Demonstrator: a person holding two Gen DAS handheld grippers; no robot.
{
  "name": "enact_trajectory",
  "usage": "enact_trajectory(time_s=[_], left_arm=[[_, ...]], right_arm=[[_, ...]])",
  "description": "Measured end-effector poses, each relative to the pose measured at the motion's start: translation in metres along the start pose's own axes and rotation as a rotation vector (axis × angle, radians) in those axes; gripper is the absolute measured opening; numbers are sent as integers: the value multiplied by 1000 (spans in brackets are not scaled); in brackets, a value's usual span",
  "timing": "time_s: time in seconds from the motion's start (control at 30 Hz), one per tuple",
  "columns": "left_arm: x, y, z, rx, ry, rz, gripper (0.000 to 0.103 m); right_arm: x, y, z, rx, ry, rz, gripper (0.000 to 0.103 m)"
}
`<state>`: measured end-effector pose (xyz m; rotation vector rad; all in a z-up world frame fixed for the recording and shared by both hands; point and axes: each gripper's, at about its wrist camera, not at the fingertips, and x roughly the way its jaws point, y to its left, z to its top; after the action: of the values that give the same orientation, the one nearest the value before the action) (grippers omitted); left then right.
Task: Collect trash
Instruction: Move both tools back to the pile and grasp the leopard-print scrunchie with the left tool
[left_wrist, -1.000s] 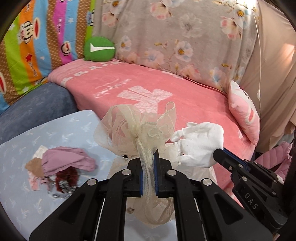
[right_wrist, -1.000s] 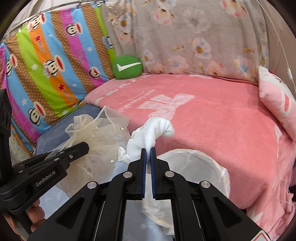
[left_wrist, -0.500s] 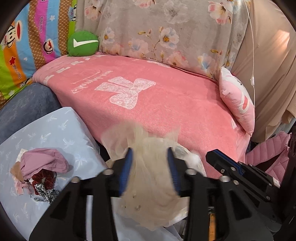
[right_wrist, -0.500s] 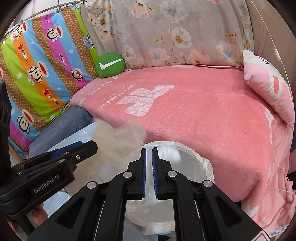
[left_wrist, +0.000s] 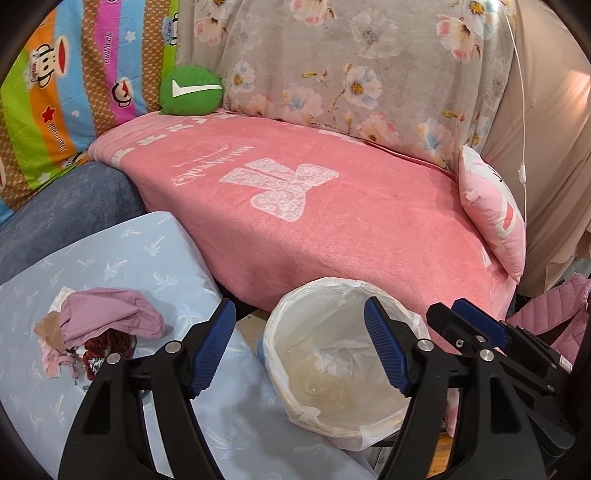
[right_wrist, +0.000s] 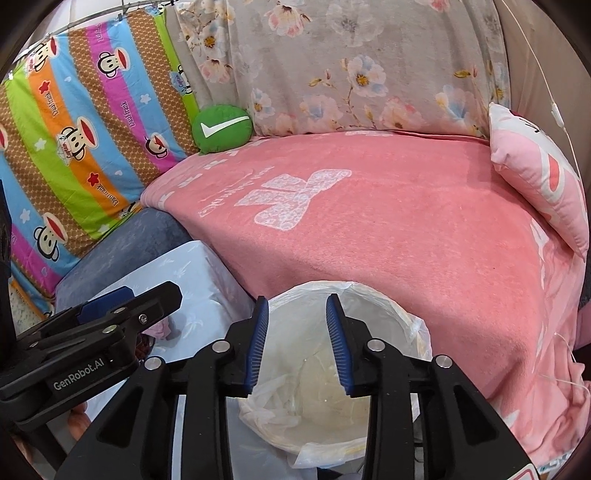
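Both grippers are held over the bin (left_wrist: 332, 369), which stands lined with a white bag between the pink bed's (left_wrist: 332, 221) edge and the blue table (left_wrist: 110, 266). The left gripper (left_wrist: 299, 350) has just been opened wide, nothing between its jaws; the right gripper (right_wrist: 297, 343) has just been parted less far, likewise empty. Pale netting (left_wrist: 328, 384) and white tissue (left_wrist: 332, 356) are seen inside the bin. A pile of trash (left_wrist: 99, 332) lies on the table, well apart from the bin rim.
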<state>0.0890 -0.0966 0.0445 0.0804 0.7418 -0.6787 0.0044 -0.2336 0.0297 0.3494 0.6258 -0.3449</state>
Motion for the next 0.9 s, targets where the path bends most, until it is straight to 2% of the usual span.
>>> enact_trajectory(time_s=[0.27,0.43,0.9], left_arm=[[-5,20,-5,-47,2,31,70],[-9,35,-10,-86,0,51,76],[-9,100,-36,-236,55,153,78]], right_arm=[[2,18,-5,-26,14,21,39],[2,32,-8,-43,19,34,43],[15,74,-23,-104,66,83,45]])
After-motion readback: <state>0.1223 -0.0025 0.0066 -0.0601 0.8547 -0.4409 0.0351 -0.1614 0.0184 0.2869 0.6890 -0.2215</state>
